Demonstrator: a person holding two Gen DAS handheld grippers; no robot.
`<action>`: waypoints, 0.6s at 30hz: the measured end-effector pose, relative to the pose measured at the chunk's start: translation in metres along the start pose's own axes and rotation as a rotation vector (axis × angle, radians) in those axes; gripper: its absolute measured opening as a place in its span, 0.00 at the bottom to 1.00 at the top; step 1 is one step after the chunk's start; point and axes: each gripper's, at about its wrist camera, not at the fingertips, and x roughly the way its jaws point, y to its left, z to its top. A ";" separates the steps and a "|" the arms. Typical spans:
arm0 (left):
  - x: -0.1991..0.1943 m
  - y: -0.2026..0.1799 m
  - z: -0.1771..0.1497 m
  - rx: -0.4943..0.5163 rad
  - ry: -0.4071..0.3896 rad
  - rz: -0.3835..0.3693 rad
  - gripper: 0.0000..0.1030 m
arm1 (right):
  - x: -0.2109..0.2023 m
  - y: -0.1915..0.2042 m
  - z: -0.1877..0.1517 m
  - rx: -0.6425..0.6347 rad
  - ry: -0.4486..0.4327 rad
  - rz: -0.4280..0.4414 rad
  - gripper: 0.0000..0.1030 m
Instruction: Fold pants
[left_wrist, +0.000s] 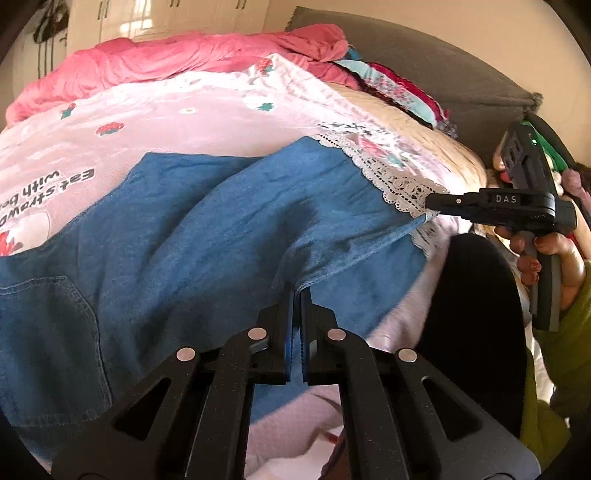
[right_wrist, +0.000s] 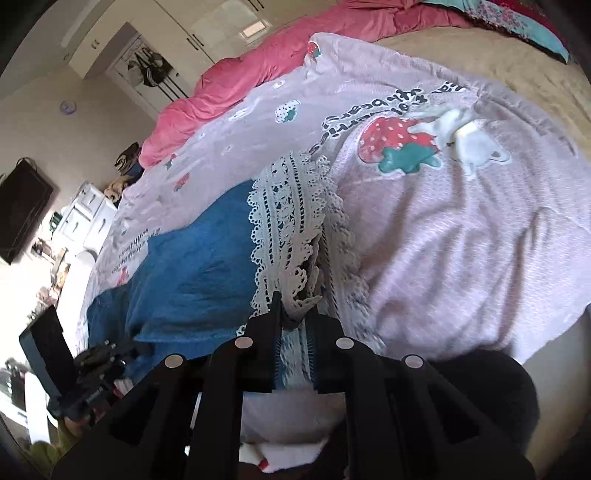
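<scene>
- The bed (left_wrist: 436, 122) carried a pale pink strawberry blanket (left_wrist: 177, 122), with a crumpled pink duvet (left_wrist: 166, 55) bunched at the blanket's far edge.
- The blue denim pants (left_wrist: 207, 229) lay spread on the blanket, their white lace hem (right_wrist: 284, 221) toward the bed's right side.
- The left gripper (left_wrist: 297, 295), at the near edge of the pants, had its fingers clamped tight on a denim fold.
- The right gripper (right_wrist: 295, 314) had its fingers pinched on the lace hem.
</scene>
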 end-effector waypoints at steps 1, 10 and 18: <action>-0.001 -0.003 -0.002 0.010 0.001 -0.003 0.00 | -0.003 -0.001 -0.003 -0.010 0.007 -0.005 0.11; 0.013 -0.020 -0.017 0.068 0.078 -0.006 0.00 | 0.000 -0.016 -0.021 -0.001 0.049 -0.074 0.10; 0.019 -0.015 -0.023 0.042 0.102 -0.006 0.02 | -0.024 -0.006 -0.018 -0.104 -0.016 -0.235 0.34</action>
